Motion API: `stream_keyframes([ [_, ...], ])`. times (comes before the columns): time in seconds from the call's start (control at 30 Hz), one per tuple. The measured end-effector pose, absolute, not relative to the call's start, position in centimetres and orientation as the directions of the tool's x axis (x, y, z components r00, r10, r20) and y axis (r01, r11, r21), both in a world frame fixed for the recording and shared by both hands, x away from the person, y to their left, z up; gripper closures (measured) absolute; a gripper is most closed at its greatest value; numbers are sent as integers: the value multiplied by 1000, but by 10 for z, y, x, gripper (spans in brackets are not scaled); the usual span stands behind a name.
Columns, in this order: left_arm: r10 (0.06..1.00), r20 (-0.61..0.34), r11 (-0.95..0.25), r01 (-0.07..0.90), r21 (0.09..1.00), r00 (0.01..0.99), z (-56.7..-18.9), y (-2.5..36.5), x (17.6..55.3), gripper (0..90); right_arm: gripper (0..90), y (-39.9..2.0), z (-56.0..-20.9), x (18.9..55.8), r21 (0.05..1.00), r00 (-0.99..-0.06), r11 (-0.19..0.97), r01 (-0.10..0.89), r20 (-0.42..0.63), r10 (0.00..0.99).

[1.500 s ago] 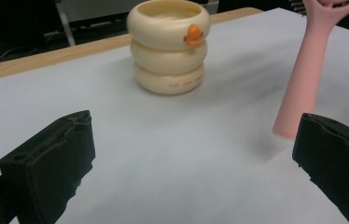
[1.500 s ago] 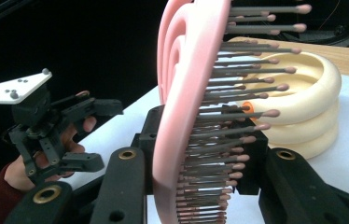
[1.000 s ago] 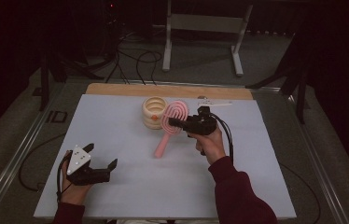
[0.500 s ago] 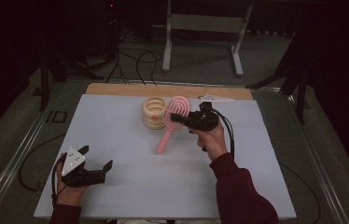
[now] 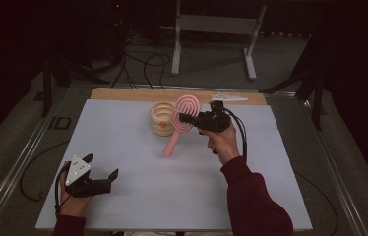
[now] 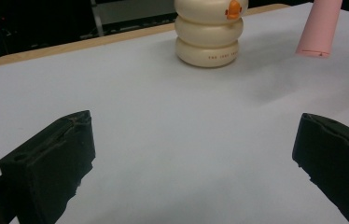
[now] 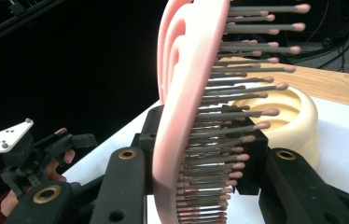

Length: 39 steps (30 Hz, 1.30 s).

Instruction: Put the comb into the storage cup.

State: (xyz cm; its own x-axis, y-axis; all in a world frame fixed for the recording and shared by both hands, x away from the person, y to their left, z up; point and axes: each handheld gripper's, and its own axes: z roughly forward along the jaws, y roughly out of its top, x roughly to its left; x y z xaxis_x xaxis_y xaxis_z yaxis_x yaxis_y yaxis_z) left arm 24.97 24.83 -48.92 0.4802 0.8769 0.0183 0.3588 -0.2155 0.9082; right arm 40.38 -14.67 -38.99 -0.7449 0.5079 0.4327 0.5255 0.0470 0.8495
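Observation:
A pink hairbrush hangs tilted over the white table top, handle pointing down and toward me. My right gripper is shut on its oval head, right beside a cream ribbed cup. In the right gripper view the jaws clamp the brush head edge-on, bristles pointing right, with the cup just behind. My left gripper rests open near the front left corner with nothing between its fingers. In the left gripper view the cup with an orange duck mark and the brush handle's end stand far ahead.
A wooden strip runs along the table's far edge, with a small white object lying on it at the right. A metal stand and cables sit on the floor beyond. Metal rails border the table's sides.
The brush in my right gripper has shifted only slightly, its handle end a touch higher. My left gripper stays about where it was.

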Motion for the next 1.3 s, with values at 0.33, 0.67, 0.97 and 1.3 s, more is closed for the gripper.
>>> stream_keyframes([
  [0.33,878,16,-214,362,907,478,-490,248,250,0,640,-146,-380,411,852,-744,41,521,431,510],
  [0.67,877,18,-217,363,906,479,-491,248,251,0,640,-149,-373,418,856,-739,31,516,427,521],
  [0.97,877,14,-215,365,906,481,-492,248,251,0,641,-154,-367,424,858,-728,12,513,428,535],
  [1.3,876,14,-217,366,905,483,-492,248,251,0,641,-154,-362,428,862,-722,5,506,421,549],
])
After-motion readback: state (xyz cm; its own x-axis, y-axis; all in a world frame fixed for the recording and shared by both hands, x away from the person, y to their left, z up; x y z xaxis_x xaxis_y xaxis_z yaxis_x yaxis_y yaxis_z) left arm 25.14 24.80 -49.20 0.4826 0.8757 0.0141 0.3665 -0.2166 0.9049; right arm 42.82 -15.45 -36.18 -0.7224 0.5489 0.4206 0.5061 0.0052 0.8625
